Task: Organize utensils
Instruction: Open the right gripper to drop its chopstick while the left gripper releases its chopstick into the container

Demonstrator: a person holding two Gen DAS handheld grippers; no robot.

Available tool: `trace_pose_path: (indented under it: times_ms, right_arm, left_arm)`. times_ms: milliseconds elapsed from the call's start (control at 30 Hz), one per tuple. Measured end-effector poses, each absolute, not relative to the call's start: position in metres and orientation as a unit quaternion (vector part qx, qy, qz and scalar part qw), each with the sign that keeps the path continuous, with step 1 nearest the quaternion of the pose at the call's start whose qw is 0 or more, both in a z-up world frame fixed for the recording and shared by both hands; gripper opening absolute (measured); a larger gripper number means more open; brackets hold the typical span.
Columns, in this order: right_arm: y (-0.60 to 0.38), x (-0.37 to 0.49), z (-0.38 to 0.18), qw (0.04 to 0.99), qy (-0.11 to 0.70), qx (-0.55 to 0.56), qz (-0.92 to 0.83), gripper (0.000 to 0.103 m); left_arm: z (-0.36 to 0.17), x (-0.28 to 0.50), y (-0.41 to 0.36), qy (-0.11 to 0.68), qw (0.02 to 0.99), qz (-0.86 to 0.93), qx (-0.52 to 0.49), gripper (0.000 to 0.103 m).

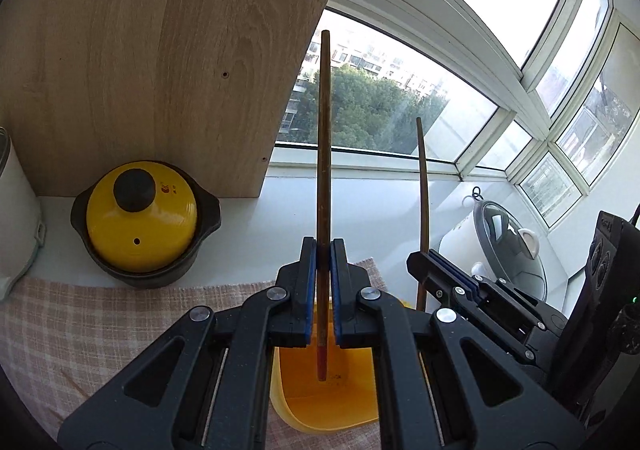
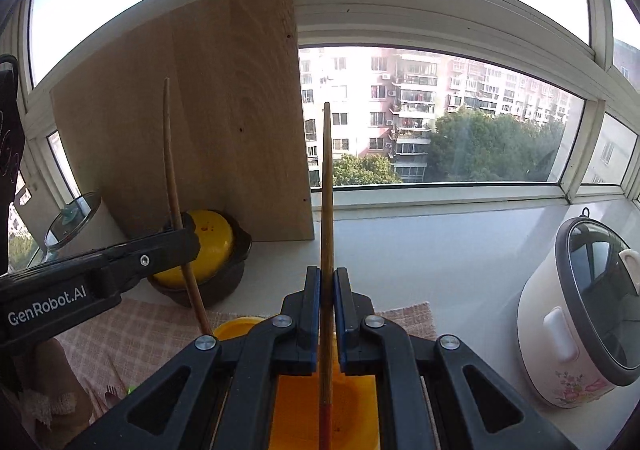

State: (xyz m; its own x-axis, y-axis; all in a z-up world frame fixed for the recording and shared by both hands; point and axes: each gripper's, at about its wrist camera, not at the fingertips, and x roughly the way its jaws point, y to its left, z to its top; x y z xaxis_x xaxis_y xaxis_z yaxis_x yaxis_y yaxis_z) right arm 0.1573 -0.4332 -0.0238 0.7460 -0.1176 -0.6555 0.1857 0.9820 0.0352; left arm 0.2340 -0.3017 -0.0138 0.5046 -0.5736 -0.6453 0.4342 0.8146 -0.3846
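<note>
- The left chopstick (image 1: 323, 154) stands upright, clamped between the blue pads (image 1: 309, 290) of the left gripper (image 1: 323, 290); its reddish lower tip hangs inside the mouth of the yellow holder (image 1: 320, 406) below.
- The right chopstick (image 2: 326, 210) stands upright too, pinched by the right gripper (image 2: 327, 314), whose jaws are closed on its shaft, with its lower end reaching down into the same yellow holder (image 2: 352, 410).
- From the left wrist camera, the right gripper (image 1: 444, 270) shows just to the right, with its chopstick (image 1: 422, 210) rising beside it; from the right wrist camera, the left gripper (image 2: 176, 234) shows to the left with its chopstick (image 2: 176, 202) tilted.
- The holder sits on a checked pink cloth (image 1: 100, 322) spread over the white windowsill (image 2: 440, 246).
- Behind the cloth, a black clay pot with a yellow lid (image 1: 142, 218) rests against a wooden board (image 1: 168, 50) leaning upright at the window.
- A white rice cooker with a glass lid (image 2: 580, 314) stands on the sill to the right.
</note>
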Motion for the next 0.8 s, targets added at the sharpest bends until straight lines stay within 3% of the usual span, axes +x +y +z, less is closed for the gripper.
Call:
trace_pose_path:
  times_ms: [667, 767, 800]
  right_arm:
    - [-0.437, 0.157, -0.055, 0.919, 0.382, 0.062, -0.080, 0.005]
    - [-0.438, 0.154, -0.051, 0.920, 0.376, 0.067, -0.084, 0.028]
    - [-0.441, 0.150, -0.050, 0.921, 0.374, 0.071, -0.085, 0.029]
  left_arm:
    - [-0.039, 0.220, -0.305, 0.422, 0.860, -0.283, -0.051, 0.004]
    - [-0.038, 0.219, -0.302, 0.422, 0.860, -0.282, -0.051, 0.004]
    - [-0.037, 0.217, -0.302, 0.421, 0.861, -0.282, -0.050, 0.004]
